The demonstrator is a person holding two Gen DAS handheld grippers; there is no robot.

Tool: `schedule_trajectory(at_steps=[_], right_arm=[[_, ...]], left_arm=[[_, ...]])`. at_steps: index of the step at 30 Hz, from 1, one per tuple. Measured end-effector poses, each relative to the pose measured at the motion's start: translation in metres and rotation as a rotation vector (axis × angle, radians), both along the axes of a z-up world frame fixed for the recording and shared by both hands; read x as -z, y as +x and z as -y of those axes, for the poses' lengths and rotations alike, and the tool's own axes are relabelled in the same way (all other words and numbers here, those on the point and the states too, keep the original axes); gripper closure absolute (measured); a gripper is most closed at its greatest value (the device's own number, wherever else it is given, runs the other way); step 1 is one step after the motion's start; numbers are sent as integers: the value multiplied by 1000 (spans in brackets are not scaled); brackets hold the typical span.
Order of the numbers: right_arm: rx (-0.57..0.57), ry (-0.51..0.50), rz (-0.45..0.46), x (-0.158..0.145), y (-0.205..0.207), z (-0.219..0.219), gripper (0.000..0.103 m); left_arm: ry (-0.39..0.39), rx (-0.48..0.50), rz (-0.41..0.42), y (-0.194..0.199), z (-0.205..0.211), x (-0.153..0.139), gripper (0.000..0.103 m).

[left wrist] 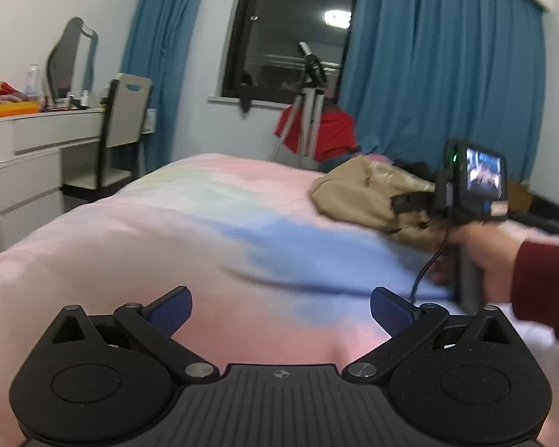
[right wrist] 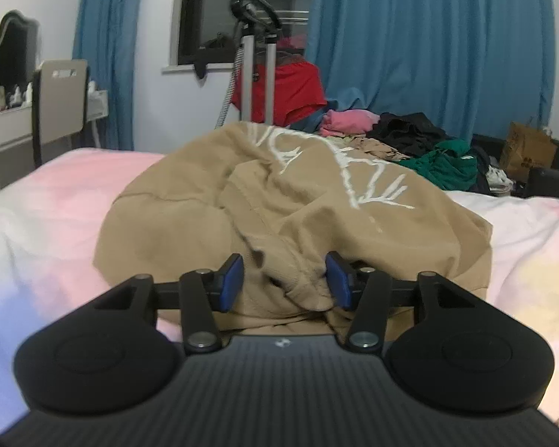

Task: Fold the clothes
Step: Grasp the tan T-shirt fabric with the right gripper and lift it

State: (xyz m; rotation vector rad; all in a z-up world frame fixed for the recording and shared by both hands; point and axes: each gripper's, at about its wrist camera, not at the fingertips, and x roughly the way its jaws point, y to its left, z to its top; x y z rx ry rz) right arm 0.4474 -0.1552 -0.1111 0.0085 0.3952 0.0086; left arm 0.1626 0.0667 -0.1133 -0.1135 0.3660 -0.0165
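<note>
The tan sweatshirt (right wrist: pixel 287 201) lies crumpled on the pastel bedspread (left wrist: pixel 167 231) — toward the bed's far right side, near a clothes pile (right wrist: pixel 425 138). The right gripper (right wrist: pixel 285 283) has its jaws spread around a fabric fold, not pinching. The left gripper (left wrist: pixel 281 311) hangs wide open above bare bedspread.

Bed (left wrist: pixel 138 231) surface ahead of my left gripper (left wrist: pixel 281 311) lies bare, open passage to its far edge. On my right, the tan garment (right wrist: pixel 279 201) heaps up directly at the right gripper (right wrist: pixel 284 283), cloth between its fingers. Behind it, a clothes pile (right wrist: pixel 421 141) and steamer stand (right wrist: pixel 255 56) block the far side.
</note>
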Motion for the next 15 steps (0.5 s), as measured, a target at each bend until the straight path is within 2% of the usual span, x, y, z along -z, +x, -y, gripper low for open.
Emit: schedule_trajectory(at_steps=[3,4,6,8,11,13,15], right_arm=[[33,127,-7,-7,-2,18,84],[37,165,-9,-10,-4,23,88],[34,192,24,-20,-14,29,89],[27,199,66,-34,-30,31,90],[3,194,139,-62,-63,33,91],[-25,183,192,-87,-95,33,92],[-54,184,239,-111,-130,37,92]], left_arm=[[66,45,57,-1,13,-3,1],[83,47,74,-3,16,-2,1],[115,52,99,-6,23,1,0],[113,51,77,-5,25,2,1],[38,35,36,-12,17,-4,1],[-18,25,39,-28,8,-15,1],[-28,19,65,-45,9,-28,1]])
